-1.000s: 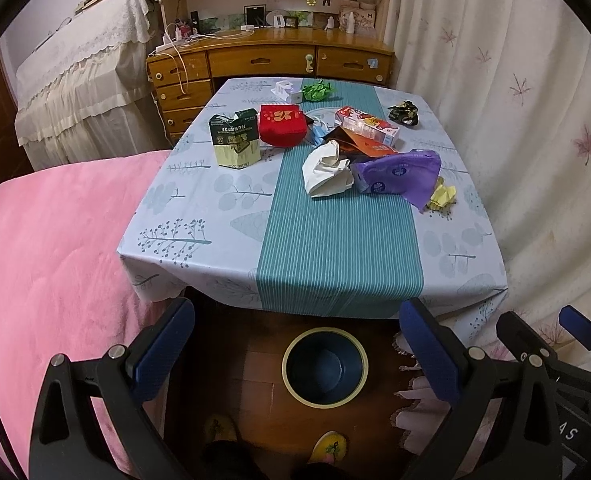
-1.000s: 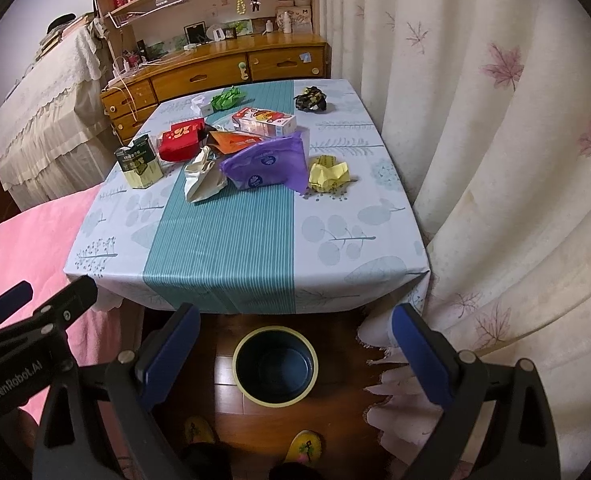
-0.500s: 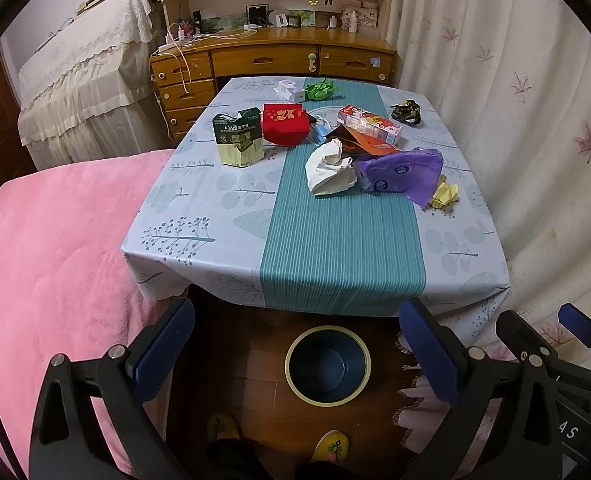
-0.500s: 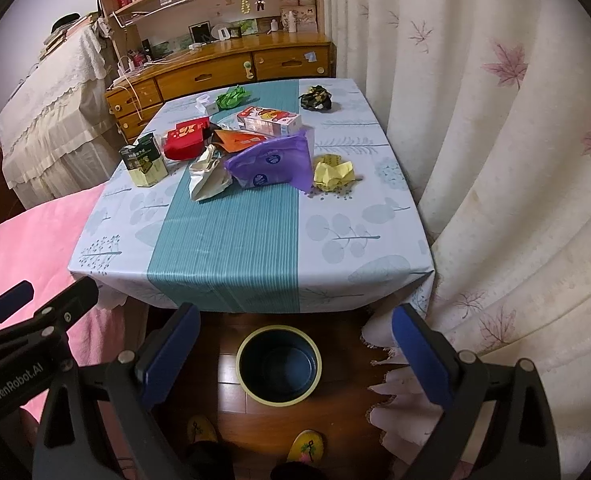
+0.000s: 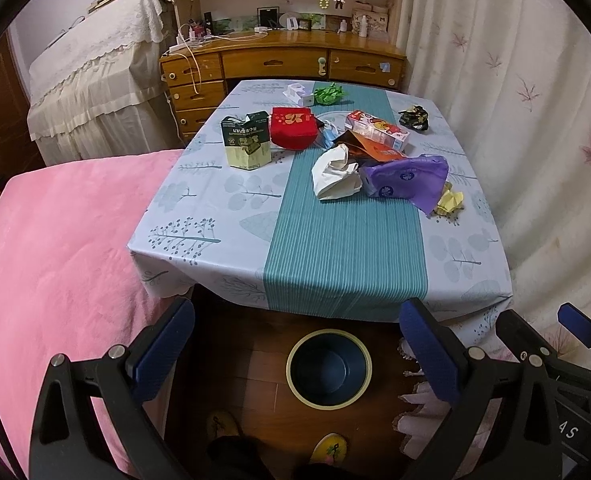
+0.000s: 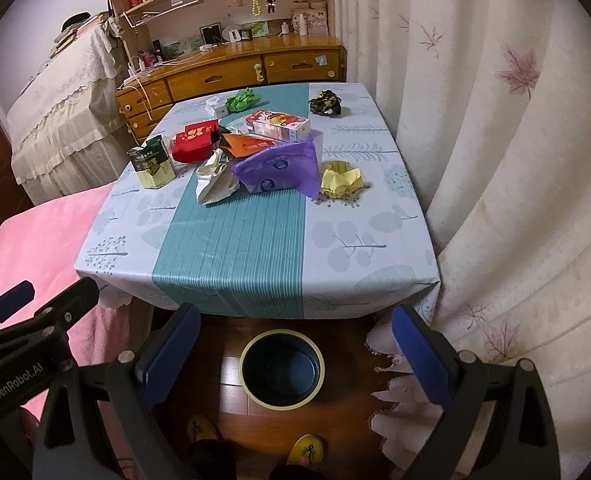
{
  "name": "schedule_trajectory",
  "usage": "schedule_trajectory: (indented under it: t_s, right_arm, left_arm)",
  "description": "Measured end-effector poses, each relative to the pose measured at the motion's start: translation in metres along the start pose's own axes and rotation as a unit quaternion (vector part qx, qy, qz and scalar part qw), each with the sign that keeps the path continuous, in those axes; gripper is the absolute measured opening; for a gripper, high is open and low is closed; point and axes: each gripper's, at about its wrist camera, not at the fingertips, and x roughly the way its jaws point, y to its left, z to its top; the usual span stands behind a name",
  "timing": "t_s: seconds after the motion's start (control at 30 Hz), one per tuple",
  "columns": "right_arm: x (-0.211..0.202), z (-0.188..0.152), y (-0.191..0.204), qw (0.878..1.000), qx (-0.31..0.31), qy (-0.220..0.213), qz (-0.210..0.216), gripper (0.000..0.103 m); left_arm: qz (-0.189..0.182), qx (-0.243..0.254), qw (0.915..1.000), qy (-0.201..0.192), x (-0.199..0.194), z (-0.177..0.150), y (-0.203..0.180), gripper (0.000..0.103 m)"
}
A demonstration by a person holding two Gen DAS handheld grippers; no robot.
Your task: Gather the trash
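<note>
well back from the table [image 5: 199, 216], both grippers hang over the floor with nothing in them. the left gripper [image 5: 295, 352] has its blue fingers [image 5: 163, 348] spread wide apart, and the right gripper [image 6: 291, 350] is spread just as wide, its fingers [image 6: 419, 356] empty too. between each pair of fingers, low down, sits the bin [image 5: 329, 366], a dark blue round tub with a pale yellow rim, standing on the wooden floor just in front of the table's near edge. it looks empty inside.

all the trash lies farther off, on the table's far half, well apart from either gripper. nearest is a crumpled white paper bag [image 5: 335, 174] on the teal stripe, touching a purple plastic bag [image 5: 405, 178] to its right. a yellow paper wad [image 6: 341, 180] lies just beside the purple bag's right end. behind these sit an orange wrapper [image 5: 375, 150] and a red and white carton [image 6: 277, 126]. to the left a green box [image 5: 247, 146] stands upright with its top torn open, next to a red pouch [image 5: 293, 126]. at the far end lie a green paper wad [image 5: 327, 94], a small white box [image 5: 297, 92] and a dark crumpled wrapper [image 6: 325, 104] near the right corner.

a pink bedspread [image 5: 55, 260] lies left of the table, a curtain [image 6: 495, 160] right. two slippers [image 6: 305, 450] show at the bottom edge.
</note>
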Motion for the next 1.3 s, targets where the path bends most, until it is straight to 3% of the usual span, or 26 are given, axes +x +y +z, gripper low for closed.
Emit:
schedule_trajectory:
  t_s: [0.5,0.8,1.1,1.3]
  right_arm:
    - [0.001,0.014,0.001,1.000,-0.021,-0.006,0.018,0.097]
    - [0.011,0.030,0.016,0.999,-0.019,-0.010,0.031,0.097]
    - [0.054,0.068,0.058,1.000,0.006,-0.005,0.020,0.097]
    - [0.103,0.111,0.106,1.000,0.025,0.015,0.011,0.087]
  left_arm:
    - [0.015,-0.022,0.9996,0.003,-0.005,0.008,0.001,0.101]
    - [-0.009,-0.024,0.9996,-0.008,-0.001,0.023,0.018,0.101]
    - [-0.031,0.004,0.9994,-0.013,0.044,0.075,0.059,0.101]
    - [-0.056,0.017,0.9980,0.024,0.110,0.142,0.114,0.101]
